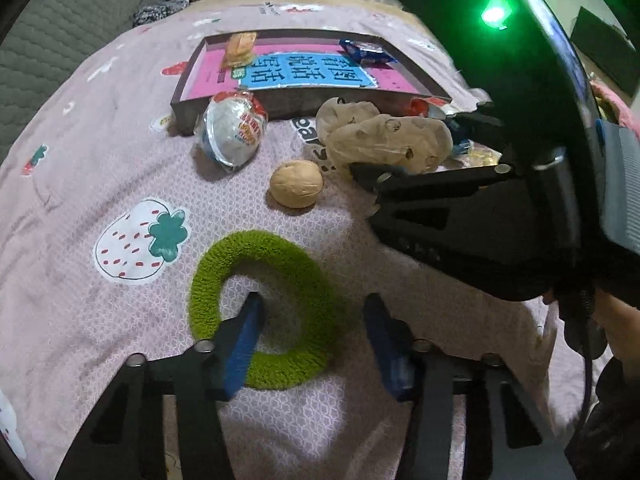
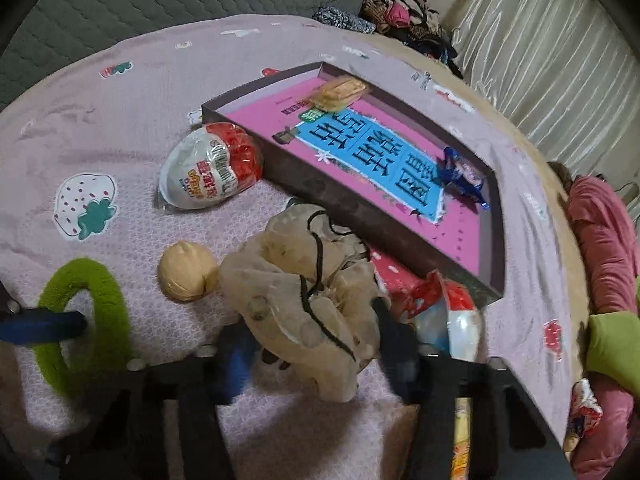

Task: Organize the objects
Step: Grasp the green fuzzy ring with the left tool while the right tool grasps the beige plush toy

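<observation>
Pink strawberry-print bedsheet (image 1: 80, 184) carries a shallow box (image 1: 224, 102) at upper centre. Left claw (image 1: 312, 344) straddles the green ring (image 1: 256, 264) at lower centre, one finger through its hole, jaws apart. Right claw (image 2: 312, 344) is clamped on the beige pouch (image 2: 296, 292). Walnut (image 1: 296, 189) lies between them.

Open bedsheet (image 1: 80, 168) left of the green ring (image 1: 264, 308) gives clear passage, but the walnut (image 1: 296, 189), wrapped egg (image 1: 234, 130) and beige pouch (image 2: 304, 300) crowd the way to the shallow box (image 1: 280, 102), whose near wall blocks a low straight reach in.
</observation>
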`<state>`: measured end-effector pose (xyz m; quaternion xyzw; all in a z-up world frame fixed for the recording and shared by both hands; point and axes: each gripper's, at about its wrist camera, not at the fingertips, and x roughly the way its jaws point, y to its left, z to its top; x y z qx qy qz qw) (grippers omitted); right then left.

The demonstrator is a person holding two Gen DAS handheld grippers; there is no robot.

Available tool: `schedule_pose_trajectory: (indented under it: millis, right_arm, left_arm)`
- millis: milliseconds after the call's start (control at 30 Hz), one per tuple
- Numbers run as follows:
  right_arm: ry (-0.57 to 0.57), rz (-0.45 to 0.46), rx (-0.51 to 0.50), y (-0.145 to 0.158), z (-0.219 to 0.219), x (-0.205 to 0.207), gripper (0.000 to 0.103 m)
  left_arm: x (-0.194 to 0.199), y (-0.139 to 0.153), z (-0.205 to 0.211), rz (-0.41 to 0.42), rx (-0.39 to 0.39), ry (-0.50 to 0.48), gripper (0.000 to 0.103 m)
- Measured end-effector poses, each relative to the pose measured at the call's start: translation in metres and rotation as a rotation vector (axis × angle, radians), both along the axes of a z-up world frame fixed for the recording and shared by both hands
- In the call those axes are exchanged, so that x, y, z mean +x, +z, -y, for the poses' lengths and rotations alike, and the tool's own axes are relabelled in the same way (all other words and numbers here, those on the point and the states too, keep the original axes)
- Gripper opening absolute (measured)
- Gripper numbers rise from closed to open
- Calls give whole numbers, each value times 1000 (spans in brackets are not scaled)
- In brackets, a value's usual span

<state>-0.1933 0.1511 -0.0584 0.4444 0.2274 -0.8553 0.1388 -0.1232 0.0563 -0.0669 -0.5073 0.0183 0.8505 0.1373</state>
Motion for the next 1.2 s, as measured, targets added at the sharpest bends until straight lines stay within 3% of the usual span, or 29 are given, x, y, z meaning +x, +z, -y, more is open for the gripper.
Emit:
schedule_pose_trajectory:
  millis: [133, 267, 633, 1200]
  right_arm:
    - [-7, 33, -50, -1, -6, 0, 28]
    - [-7, 50, -103, 2, -11, 5, 24]
    - [-12, 50, -230, 14, -24, 40, 23]
    - [-111, 19, -428, 21, -51, 94, 23]
  left_arm:
    - [-5, -2, 0, 9, -6, 11, 30]
    - [-8, -5, 0, 26, -2, 17, 14]
    - [1, 3, 7, 21, 56, 28, 12]
    - [28, 24, 4, -66, -5, 42, 12]
